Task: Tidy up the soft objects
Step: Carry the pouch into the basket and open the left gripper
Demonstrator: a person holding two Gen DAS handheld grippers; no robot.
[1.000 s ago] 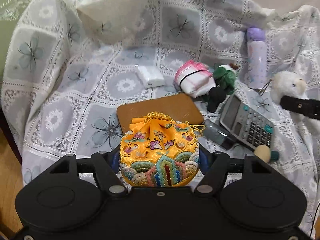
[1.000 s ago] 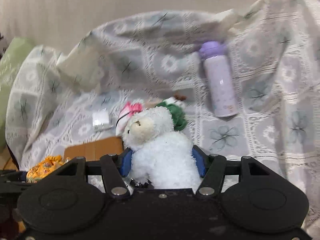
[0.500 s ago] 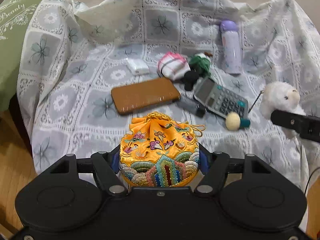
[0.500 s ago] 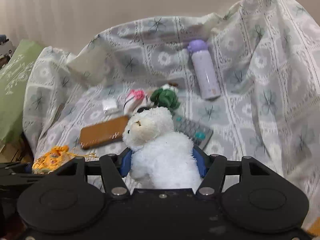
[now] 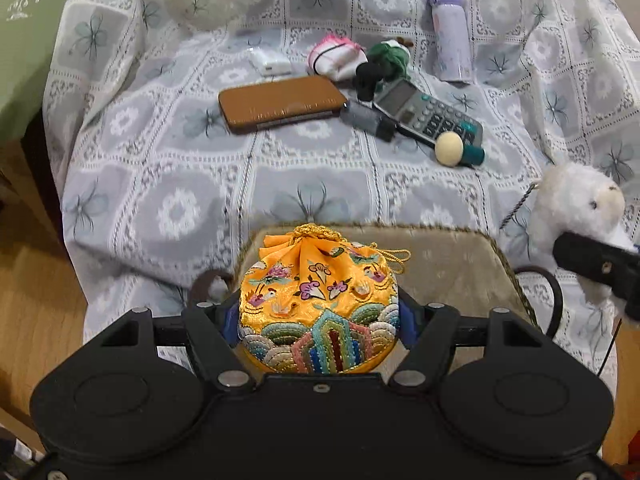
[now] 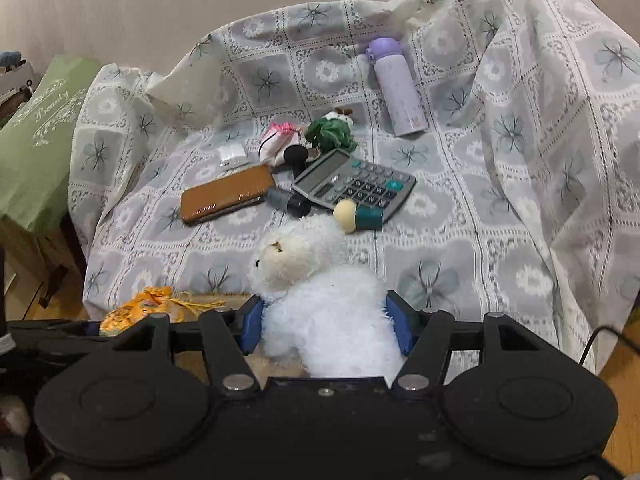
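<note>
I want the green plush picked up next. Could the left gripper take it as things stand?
Probably not yet: the left gripper is shut on the embroidered yellow pouch, so its jaws are full. The green plush lies uncovered on the cloth.

"Beauty" in white script on green cushion

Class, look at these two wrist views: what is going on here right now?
A person is sorting soft items with two handheld grippers. The left gripper is shut on an embroidered yellow pouch, above a beige cushioned stool. The right gripper is shut on a white plush toy. A calculator, brown case and purple bottle lie on the patterned cloth beyond.
</note>
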